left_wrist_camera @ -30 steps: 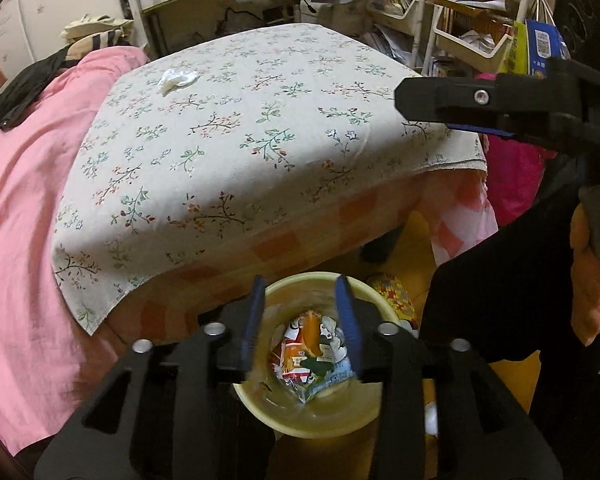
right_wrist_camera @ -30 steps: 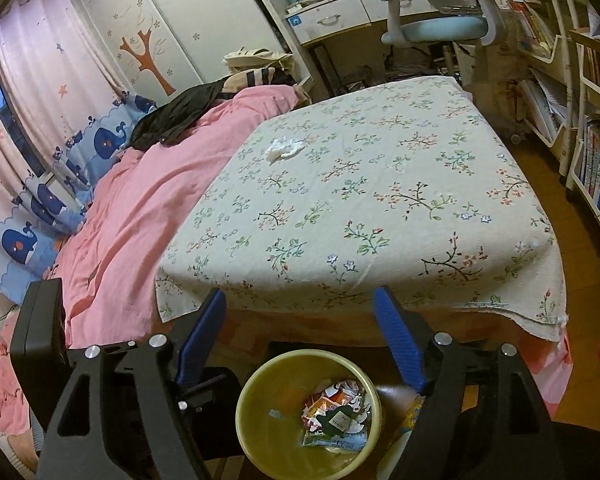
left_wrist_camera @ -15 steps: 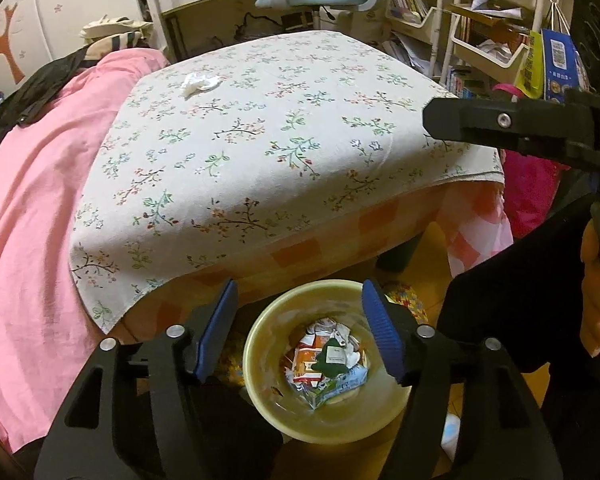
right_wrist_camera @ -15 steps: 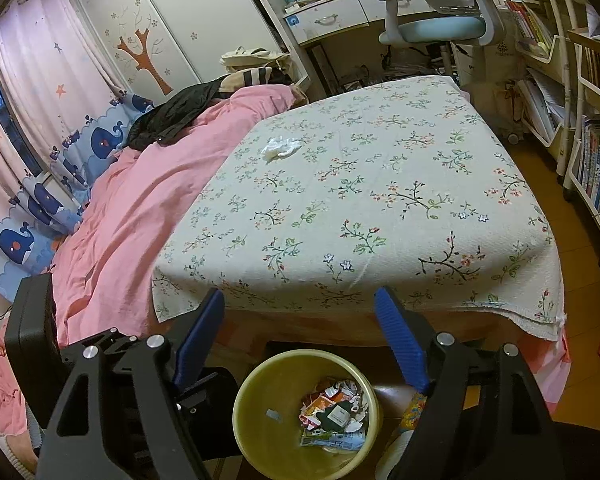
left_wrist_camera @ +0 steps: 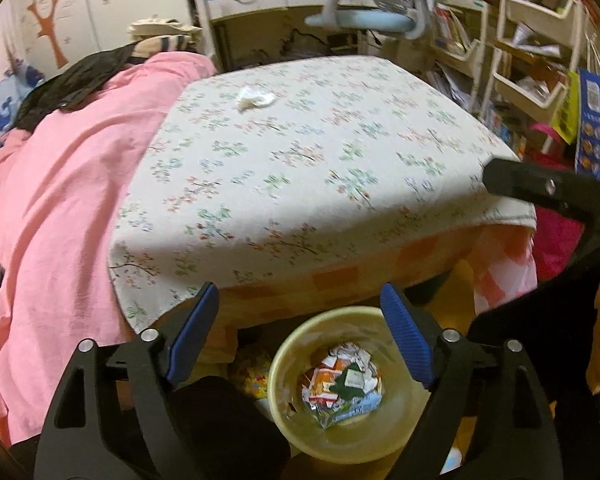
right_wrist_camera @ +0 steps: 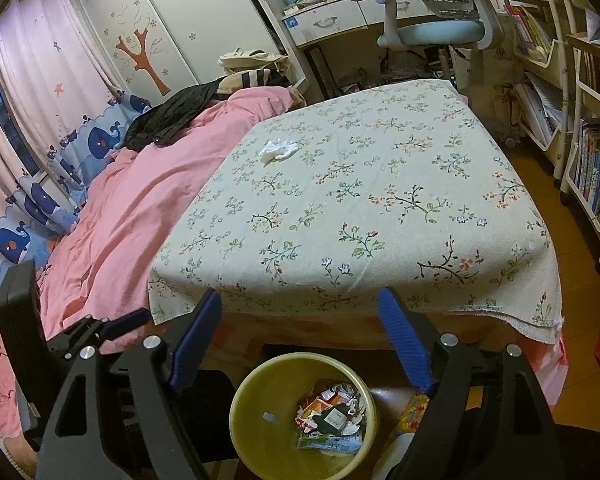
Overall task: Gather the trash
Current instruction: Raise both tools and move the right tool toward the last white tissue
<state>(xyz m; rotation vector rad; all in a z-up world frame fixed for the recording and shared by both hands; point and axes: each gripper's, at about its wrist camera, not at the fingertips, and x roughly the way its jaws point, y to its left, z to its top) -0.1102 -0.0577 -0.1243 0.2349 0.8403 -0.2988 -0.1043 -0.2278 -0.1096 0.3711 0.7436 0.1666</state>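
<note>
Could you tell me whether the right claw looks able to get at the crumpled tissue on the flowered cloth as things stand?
Probably yes: the right claw is open and empty, and nothing lies on the cloth between it and the tissue, though that sits far across.

Your left wrist view is smeared by motion blur: the floral print on the bedspread [left_wrist_camera: 300, 152] runs soft and the shelves [left_wrist_camera: 532, 64] at the right are mushy, while your right wrist view stays crisp down to the twigs on the bedspread [right_wrist_camera: 360, 200]. You have warm, dim indoor light with a yellowish cast, even and free of glare, leaving deep shadow under the bed's near edge and around the yellow bin [right_wrist_camera: 260, 400]. Fisheye distortion bends both pictures outward, and the corners go black.
</note>
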